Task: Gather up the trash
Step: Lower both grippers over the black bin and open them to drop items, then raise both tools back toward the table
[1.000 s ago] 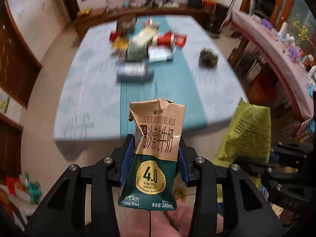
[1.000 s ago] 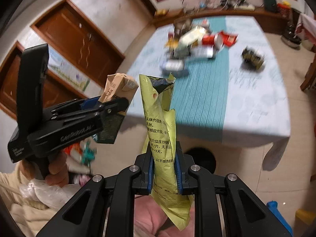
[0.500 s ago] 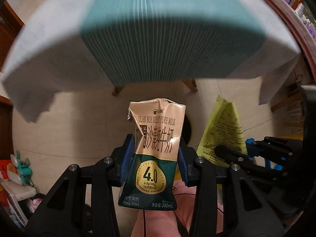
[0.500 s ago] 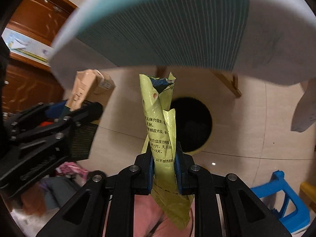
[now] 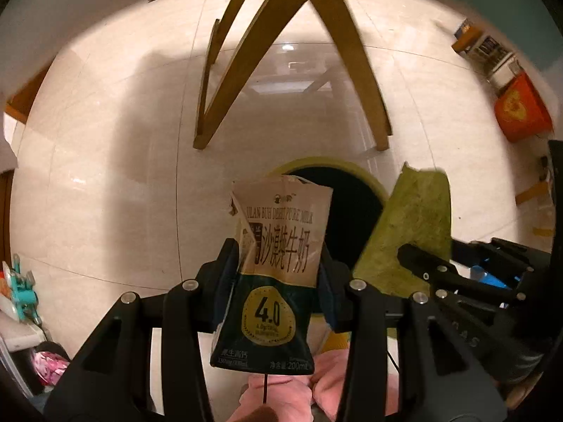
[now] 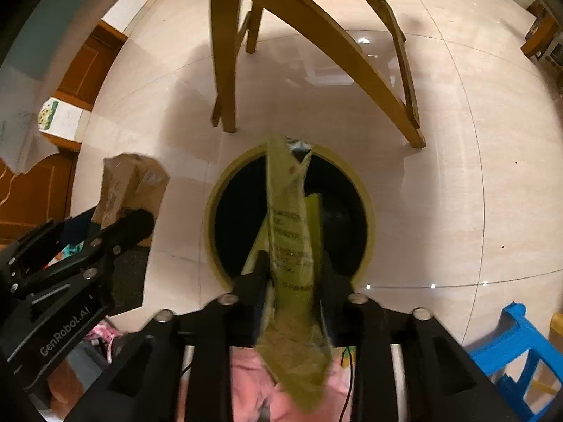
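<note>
My left gripper (image 5: 279, 267) is shut on a crumpled tan and dark green milk carton (image 5: 278, 263), held upright above the floor. It also shows at the left of the right wrist view (image 6: 130, 190). My right gripper (image 6: 292, 274) is shut on a yellow-green wrapper (image 6: 290, 232), held directly over a round bin (image 6: 366, 218) with a yellow rim and black inside. In the left wrist view the bin (image 5: 352, 211) lies just behind the carton, and the wrapper (image 5: 415, 218) is to its right.
Wooden table legs (image 6: 225, 70) stand on the tiled floor just beyond the bin. A blue stool (image 6: 510, 351) is at the lower right. An orange box (image 5: 520, 109) sits at the far right.
Both grippers have tilted down from the table top to the floor under the table. The bin has come into full view beneath the wrapper. Both loads stay gripped.
</note>
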`<state>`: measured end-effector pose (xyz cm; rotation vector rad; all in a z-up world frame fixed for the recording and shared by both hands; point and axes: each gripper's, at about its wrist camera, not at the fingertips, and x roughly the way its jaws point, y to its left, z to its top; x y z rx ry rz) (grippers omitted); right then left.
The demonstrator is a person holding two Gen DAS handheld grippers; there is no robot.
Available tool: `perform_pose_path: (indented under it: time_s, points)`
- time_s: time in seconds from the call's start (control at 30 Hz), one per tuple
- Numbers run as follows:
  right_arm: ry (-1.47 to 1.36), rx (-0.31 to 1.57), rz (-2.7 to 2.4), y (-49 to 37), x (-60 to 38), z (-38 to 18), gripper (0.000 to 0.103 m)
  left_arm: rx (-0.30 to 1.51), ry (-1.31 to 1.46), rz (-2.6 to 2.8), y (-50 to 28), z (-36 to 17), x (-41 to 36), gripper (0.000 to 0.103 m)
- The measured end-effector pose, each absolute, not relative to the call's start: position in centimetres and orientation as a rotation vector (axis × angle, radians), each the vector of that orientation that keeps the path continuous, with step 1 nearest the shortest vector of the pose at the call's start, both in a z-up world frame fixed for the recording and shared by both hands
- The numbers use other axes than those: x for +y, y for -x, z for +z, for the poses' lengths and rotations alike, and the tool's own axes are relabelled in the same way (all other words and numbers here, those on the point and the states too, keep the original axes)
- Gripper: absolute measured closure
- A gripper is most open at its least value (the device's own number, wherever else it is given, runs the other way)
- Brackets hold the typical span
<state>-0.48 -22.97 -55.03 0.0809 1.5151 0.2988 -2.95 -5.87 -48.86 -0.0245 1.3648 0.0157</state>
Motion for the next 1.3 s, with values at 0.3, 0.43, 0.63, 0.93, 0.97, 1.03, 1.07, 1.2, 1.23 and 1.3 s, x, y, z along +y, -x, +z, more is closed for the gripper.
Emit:
perform_pose_path:
  time_s: [0.3, 0.43, 0.63, 0.93, 0.97, 1.03, 1.07, 1.2, 1.23, 1.3]
  points:
    - [-0.125, 1.488, 0.28, 0.1, -22.0, -56.8, 0.03, 1.376, 0.055, 0.026, 1.8, -50.4, -3.5, 0.037]
    - [-0.145, 1.466, 0.273, -0.1, -22.2, -56.3, 0.03, 1.369, 0.055, 0.027, 1.0, -49.7, -2.5, 0.037]
    - [-0.161, 1.426, 0.25, 0.3, -22.6, -52.1, 0.03, 1.36, 0.044, 0.029, 1.4, -46.3, -2.6, 0.037]
    - [-0.192, 1.392, 0.205, 1.5, -23.8, -41.3, 0.03, 1.323, 0.024, 0.013, 2.0, -34.9, -2.6, 0.037]
    - [-0.2, 1.386, 0.202, 1.6, -23.9, -39.5, 0.03, 1.319, 0.024, 0.01, 2.0, -33.1, -2.5, 0.037]
    - [-0.21, 1.369, 0.199, 1.8, -24.2, -36.0, 0.03, 1.311, 0.019, 0.004, 2.0, -30.1, -2.6, 0.037]
    - [-0.213, 1.361, 0.199, 1.9, -24.3, -34.5, 0.03, 1.304, 0.009, 0.005, 2.0, -28.4, -2.5, 0.037]
    - [-0.22, 1.313, 0.198, 2.2, -24.2, -27.2, 0.03, 1.241, -0.035, 0.005, 1.7, -21.7, -2.3, 0.037]
    - [-0.217, 1.3, 0.197, 2.2, -24.1, -25.6, 0.03, 1.219, -0.039, 0.004, 1.6, -19.9, -2.2, 0.037]
    - [-0.21, 1.268, 0.2, 2.0, -23.8, -22.6, 0.03, 1.184, -0.04, -0.009, 1.5, -16.6, -1.9, 0.037]
